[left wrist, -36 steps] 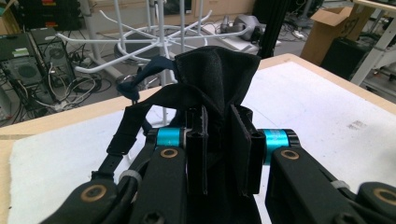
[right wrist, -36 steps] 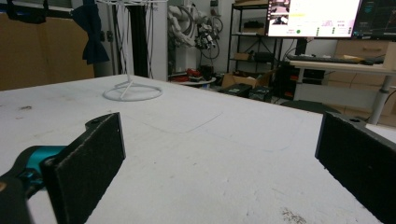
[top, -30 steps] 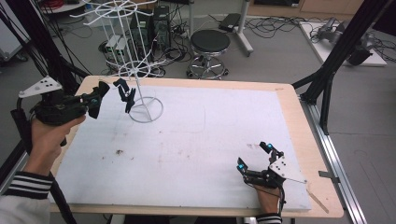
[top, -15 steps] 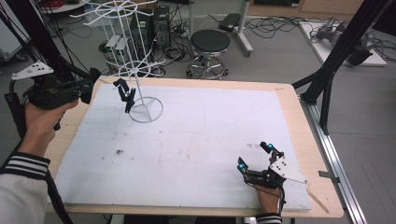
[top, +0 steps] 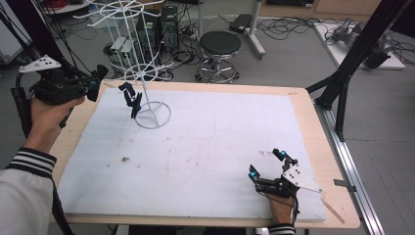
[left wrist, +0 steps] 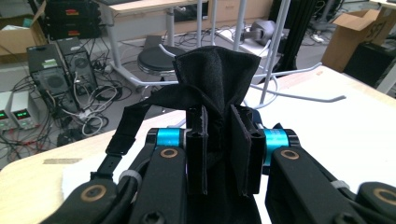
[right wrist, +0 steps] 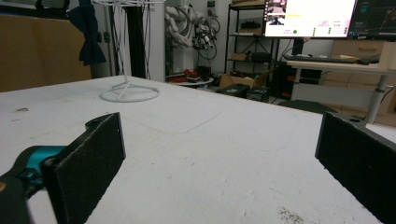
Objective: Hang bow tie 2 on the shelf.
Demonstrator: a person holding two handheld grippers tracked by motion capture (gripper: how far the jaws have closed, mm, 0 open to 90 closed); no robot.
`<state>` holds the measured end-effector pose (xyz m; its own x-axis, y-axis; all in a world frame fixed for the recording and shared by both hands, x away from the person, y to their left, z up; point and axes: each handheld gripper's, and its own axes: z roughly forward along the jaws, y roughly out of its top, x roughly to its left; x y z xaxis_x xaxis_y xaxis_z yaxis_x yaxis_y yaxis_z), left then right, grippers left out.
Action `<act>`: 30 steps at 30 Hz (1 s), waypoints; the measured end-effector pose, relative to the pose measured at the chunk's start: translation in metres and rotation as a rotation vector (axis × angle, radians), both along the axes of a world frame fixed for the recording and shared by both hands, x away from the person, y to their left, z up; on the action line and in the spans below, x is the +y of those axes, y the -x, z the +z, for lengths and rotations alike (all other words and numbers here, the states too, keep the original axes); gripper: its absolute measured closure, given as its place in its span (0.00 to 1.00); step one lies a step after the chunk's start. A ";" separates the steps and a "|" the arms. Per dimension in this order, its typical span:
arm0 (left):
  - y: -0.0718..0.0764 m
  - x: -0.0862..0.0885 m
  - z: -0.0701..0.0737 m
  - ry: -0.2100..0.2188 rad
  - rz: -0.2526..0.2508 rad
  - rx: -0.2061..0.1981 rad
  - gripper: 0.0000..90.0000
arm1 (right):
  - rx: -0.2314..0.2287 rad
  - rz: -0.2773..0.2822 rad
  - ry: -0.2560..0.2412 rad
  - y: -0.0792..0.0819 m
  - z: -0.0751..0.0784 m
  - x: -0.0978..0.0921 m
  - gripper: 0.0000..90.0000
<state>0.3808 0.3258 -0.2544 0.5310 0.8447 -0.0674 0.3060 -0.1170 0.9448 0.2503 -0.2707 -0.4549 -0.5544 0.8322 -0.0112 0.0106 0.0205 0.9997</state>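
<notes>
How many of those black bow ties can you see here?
2. One bow tie hangs on the white wire rack at the table's far left. The other bow tie is pinched in the left tongs. More could be hidden.

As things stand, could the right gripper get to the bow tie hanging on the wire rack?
Probably yes: the right gripper rests open at the near right of the table, and bare white mat lies between it and the bow tie on the wire rack.
</notes>
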 end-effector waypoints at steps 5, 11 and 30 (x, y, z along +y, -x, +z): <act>-0.004 -0.005 -0.002 0.023 -0.015 0.008 0.85 | 0.004 -0.001 -0.002 0.000 0.000 0.000 0.01; -0.010 -0.009 -0.005 0.021 -0.018 0.019 0.85 | 0.002 0.002 -0.006 0.000 0.000 -0.001 0.01; -0.026 -0.031 -0.005 0.005 -0.043 0.035 0.85 | 0.002 0.007 -0.011 -0.001 0.000 -0.002 0.01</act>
<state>0.4070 0.2945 -0.2595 0.5645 0.8205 -0.0908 0.3333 -0.1259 0.9344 0.2509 -0.2723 -0.4550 -0.5600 0.8285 -0.0004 0.0130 0.0093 0.9999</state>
